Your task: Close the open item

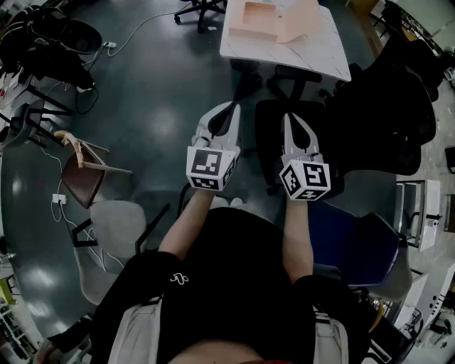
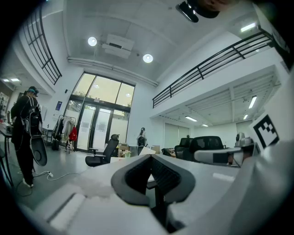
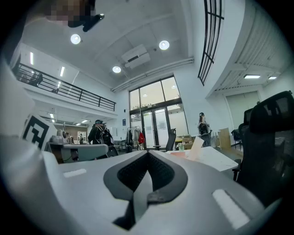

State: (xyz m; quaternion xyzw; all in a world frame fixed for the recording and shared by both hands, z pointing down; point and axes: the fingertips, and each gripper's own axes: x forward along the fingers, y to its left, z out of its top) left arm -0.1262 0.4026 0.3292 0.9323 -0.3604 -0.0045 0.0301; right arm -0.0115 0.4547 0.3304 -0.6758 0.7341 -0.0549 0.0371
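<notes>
An open cardboard box (image 1: 274, 18) with raised flaps sits on a white table (image 1: 313, 53) at the top of the head view, well ahead of both grippers. One flap (image 3: 198, 147) shows in the right gripper view on the table (image 3: 220, 158), and a flap tip (image 2: 146, 150) peeks over the jaws in the left gripper view. My left gripper (image 1: 233, 106) is held level in the air, its jaws together with nothing between them. My right gripper (image 1: 287, 117) hangs beside it, also shut and empty. Neither touches the box or the table.
A black office chair (image 1: 291, 135) stands between me and the table, another black chair (image 1: 398, 114) to the right. A wooden chair (image 1: 85, 174) and floor cables (image 1: 135, 28) lie to the left, a blue chair (image 1: 355, 242) at the lower right. A person (image 2: 27, 128) stands far left.
</notes>
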